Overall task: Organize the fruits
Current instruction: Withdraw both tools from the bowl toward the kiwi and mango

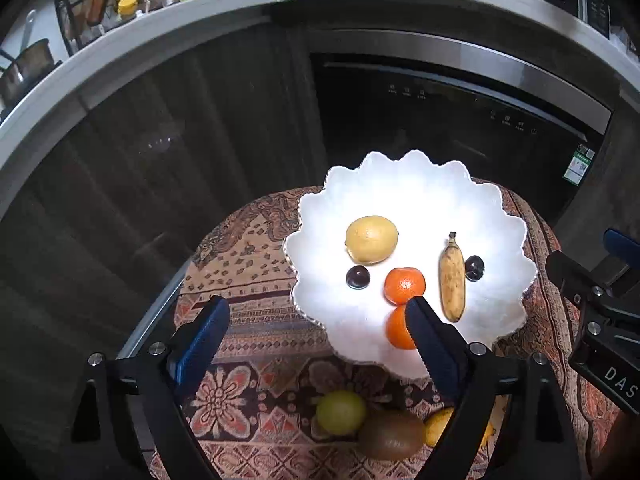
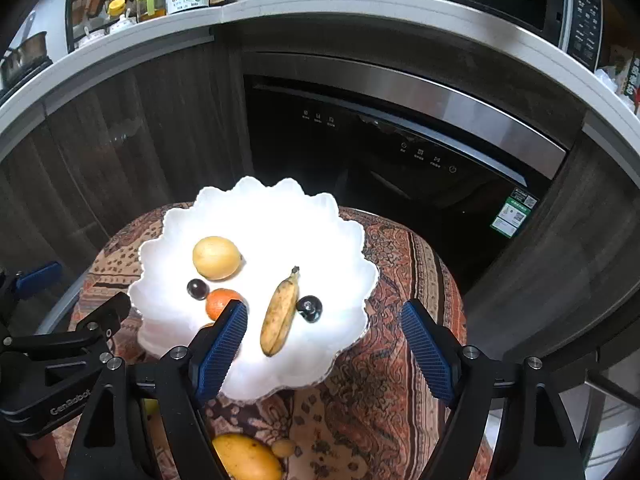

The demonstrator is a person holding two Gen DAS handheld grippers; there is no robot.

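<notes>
Fruits: six pieces lie on the white scalloped plate [image 1: 500, 216]; more wait on the patterned cloth [image 1: 248, 240] of the table, near the camera.
Plate contents: a lemon [image 1: 371, 239] at the back, a dark plum [image 1: 358, 277] just in front of it, two oranges [image 1: 405, 285] touching one another, a spotted banana [image 1: 452, 280] lying lengthwise, a second dark plum [image 1: 474, 267] touching the banana's side.
Off the plate: a green round fruit [image 1: 341, 412] touching a kiwi [image 1: 392, 434], a mango [image 2: 246, 458], a small yellow fruit [image 2: 283, 448].
Left gripper [image 1: 318, 328]: jaws spread, nothing between them, one finger over the near orange.
Right gripper [image 2: 324, 338]: jaws spread and empty, above the plate's near edge.
Risk, rolling: the plate is shallow and wavy-edged; round fruit probably rolls if nudged or dropped from height.
Risk, plate edge: a descending finger could clip the raised rim and tip or slide the plate on the cloth.
Risk, crowding: both grippers are close together; reaching the near fruits at once could make them collide.
Risk, soft fruit: the ripe banana and kiwi likely bruise under a hard squeeze.
</notes>
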